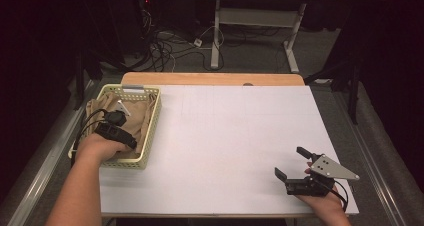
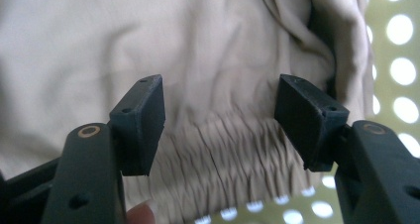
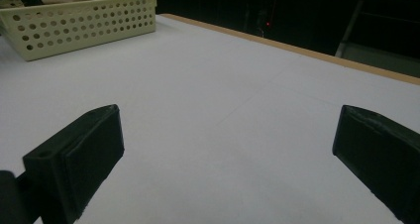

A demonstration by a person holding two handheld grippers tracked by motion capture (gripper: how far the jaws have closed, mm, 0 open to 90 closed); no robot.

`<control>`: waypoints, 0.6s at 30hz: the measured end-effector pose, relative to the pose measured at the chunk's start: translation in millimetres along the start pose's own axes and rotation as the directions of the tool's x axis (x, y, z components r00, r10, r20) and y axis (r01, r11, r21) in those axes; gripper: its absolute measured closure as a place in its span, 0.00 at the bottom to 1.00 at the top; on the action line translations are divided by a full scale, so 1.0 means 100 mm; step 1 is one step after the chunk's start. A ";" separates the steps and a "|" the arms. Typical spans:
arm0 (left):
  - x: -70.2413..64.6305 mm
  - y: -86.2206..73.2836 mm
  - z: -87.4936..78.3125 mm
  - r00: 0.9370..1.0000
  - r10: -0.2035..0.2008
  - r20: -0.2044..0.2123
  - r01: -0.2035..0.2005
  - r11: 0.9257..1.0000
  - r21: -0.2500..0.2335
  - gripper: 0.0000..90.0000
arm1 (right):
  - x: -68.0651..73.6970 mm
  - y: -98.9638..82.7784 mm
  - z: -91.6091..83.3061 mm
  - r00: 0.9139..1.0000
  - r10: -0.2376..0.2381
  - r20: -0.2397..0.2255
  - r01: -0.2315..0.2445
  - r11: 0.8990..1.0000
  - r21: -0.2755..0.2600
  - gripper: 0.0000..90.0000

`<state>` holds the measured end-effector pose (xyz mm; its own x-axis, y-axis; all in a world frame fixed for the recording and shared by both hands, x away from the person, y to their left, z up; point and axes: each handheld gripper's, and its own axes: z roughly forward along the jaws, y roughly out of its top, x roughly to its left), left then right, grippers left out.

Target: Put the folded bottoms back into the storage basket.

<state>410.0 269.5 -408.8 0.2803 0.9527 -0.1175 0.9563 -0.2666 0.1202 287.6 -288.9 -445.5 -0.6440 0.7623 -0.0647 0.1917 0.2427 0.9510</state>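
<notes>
The white table lay broad under the lamp. At its left edge sat the pale perforated basket, the beige cloth bundled inside. The left gripper hung over the cloth's gathered hem, jaws released, touching nothing. The right gripper rested low near the table's right corner, jaws spread wide.

You see white desk mid-frame, wooden edge along its far side. Tangled cables on floor, upper left of centre. Second desk's white legs top centre. Dark surroundings both sides.
</notes>
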 end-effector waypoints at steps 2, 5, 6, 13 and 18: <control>-0.01 -0.02 -0.02 1.000 0.001 -0.006 -0.001 1.000 0.010 0.33 | 0.03 0.00 0.00 1.000 -0.008 -0.002 0.008 1.000 0.004 0.00; -0.01 -0.04 -0.05 1.000 -0.005 0.003 0.005 1.000 0.014 0.27 | 0.05 -0.01 0.01 1.000 -0.011 -0.004 0.011 1.000 0.013 0.00; -0.01 -0.05 -0.05 1.000 -0.004 0.006 0.004 1.000 0.022 0.24 | 0.06 -0.01 0.02 1.000 -0.014 -0.004 0.014 1.000 0.014 0.00; -0.08 -0.06 -0.06 1.000 -0.004 -0.015 0.006 0.996 0.087 0.01 | 0.07 -0.01 0.03 1.000 -0.016 0.001 0.016 1.000 0.021 0.00; -0.15 -0.07 -0.14 1.000 -0.013 -0.019 0.015 0.996 0.083 0.00 | 0.07 -0.01 0.01 1.000 -0.013 0.005 0.013 1.000 0.013 0.00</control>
<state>398.1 258.9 -394.0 0.2659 0.9588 -0.1005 0.9640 -0.2635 0.0362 284.0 -283.0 -447.2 -0.6430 0.7618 -0.0784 0.1933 0.2605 0.9459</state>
